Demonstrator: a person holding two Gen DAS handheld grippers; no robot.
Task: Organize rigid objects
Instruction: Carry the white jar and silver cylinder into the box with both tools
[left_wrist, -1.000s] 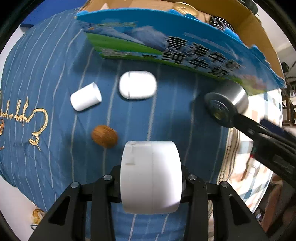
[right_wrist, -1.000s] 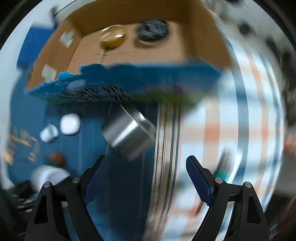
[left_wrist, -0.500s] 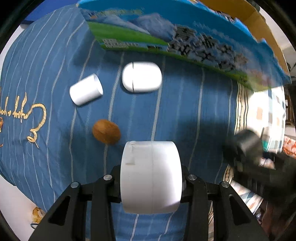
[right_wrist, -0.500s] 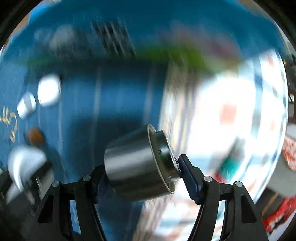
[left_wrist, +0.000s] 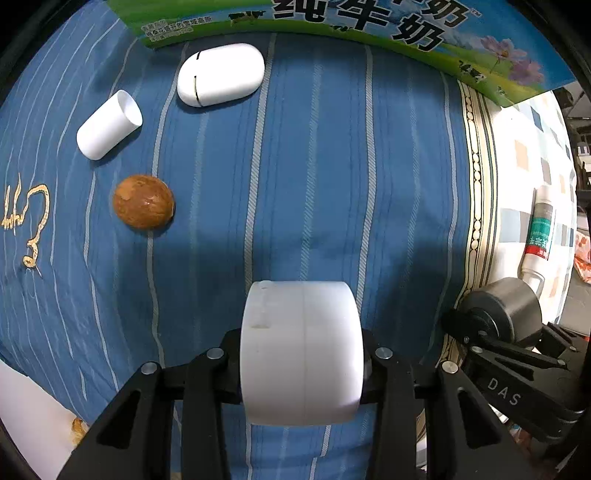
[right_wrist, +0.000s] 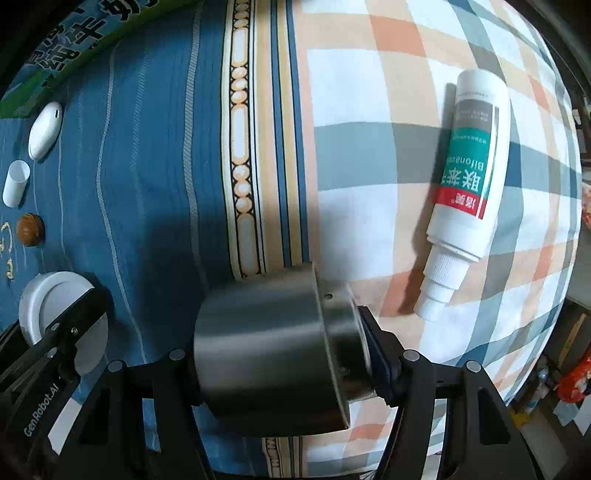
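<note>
My left gripper (left_wrist: 301, 354) is shut on a white round container (left_wrist: 301, 350) held above the blue striped cloth. My right gripper (right_wrist: 284, 350) is shut on a steel cylindrical cup (right_wrist: 273, 347), which also shows at the right in the left wrist view (left_wrist: 506, 310). On the cloth lie a white oval case (left_wrist: 221, 74), a white tube (left_wrist: 109, 124) and a brown walnut (left_wrist: 143, 201). A white bottle with a teal label (right_wrist: 465, 184) lies on the checked cloth to the right.
The green and blue side of a milk carton box (left_wrist: 351, 26) borders the far edge of the cloth. Gold embroidery (left_wrist: 29, 221) marks the cloth at left. The left gripper with its container shows at lower left in the right wrist view (right_wrist: 59, 317).
The right gripper has closed on the steel cup and carried it back and right, away from the box. The left gripper, still holding the white container, has drawn back and lower from the box.
</note>
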